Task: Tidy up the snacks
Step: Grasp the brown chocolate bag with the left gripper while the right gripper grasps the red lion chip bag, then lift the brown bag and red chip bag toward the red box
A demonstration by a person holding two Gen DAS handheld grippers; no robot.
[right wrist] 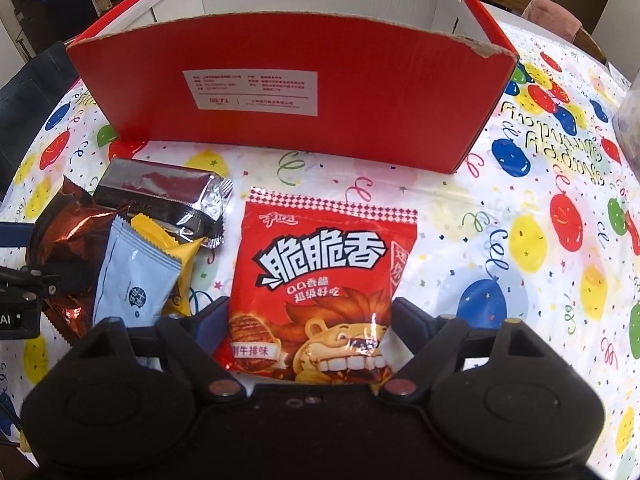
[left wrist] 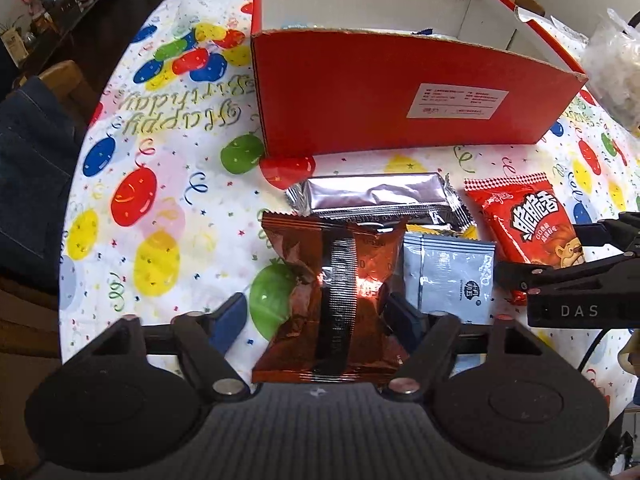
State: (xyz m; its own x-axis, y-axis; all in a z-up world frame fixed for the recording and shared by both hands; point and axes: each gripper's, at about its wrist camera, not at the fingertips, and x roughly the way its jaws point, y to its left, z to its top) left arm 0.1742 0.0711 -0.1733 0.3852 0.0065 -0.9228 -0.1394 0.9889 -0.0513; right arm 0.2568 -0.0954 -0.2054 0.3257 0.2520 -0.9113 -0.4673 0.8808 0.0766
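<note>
A shiny brown snack packet [left wrist: 340,300] lies on the table between the fingers of my left gripper [left wrist: 316,316], which is open; the left pad stands clear of it. A red snack packet with a cartoon lion [right wrist: 320,272] lies flat between the fingers of my right gripper [right wrist: 310,320], which is open, its pads close beside the packet's edges. A silver bar [left wrist: 372,196], a light blue sachet [left wrist: 448,272] and a yellow packet [right wrist: 172,240] lie in a heap between the two. Behind them stands an open red cardboard box [right wrist: 280,92].
A balloon-print birthday cloth [left wrist: 160,160] covers the round table. A clear bag of white pieces [left wrist: 612,64] sits at the far right. A chair with denim cloth over it [left wrist: 32,160] stands at the left edge, and a wooden chair [right wrist: 560,20] behind the table.
</note>
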